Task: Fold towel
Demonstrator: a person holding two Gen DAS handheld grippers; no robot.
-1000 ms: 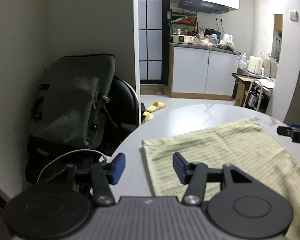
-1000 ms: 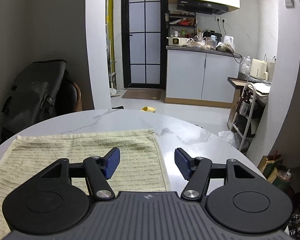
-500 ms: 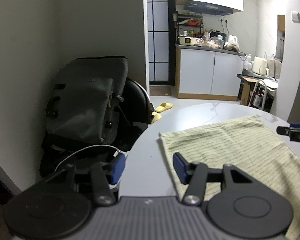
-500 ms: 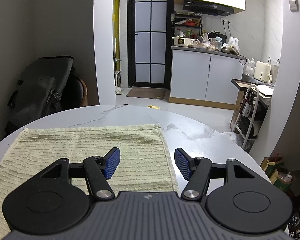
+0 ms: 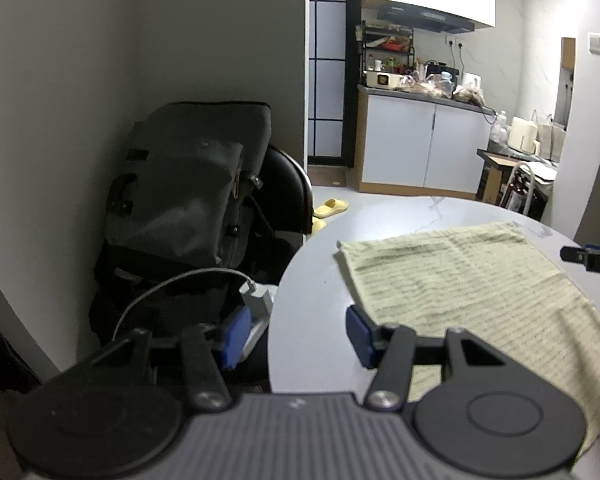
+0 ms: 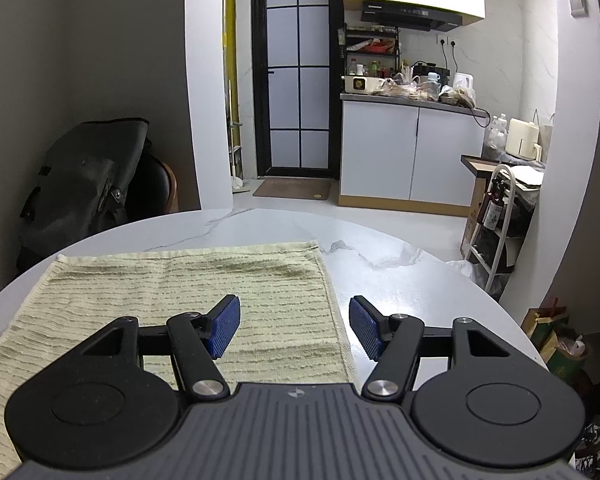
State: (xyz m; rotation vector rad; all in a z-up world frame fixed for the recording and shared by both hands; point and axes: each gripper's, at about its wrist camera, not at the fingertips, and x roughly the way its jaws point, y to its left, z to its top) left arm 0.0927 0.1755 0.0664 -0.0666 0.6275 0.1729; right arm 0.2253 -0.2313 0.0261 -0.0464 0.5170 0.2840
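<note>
Sliding leftward off the cloth, the left gripper [image 5: 294, 334] now hangs over the table [image 5: 308, 280] edge, jaws apart and empty, so I judge no corner is caught yet. The right gripper [image 6: 294, 326] straddles the towel [image 6: 180, 280]'s right hem, jaws open, holding nothing. The towel lies flat, unfolded. Beyond the left edge, a backpack [image 5: 188, 184] on a chair crowds that side.

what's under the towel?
The towel lies spread flat on the round white marble table, whose bare top shows around its left, far and right edges. No bulge shows, but anything thin beneath is covered and cannot be seen.
</note>
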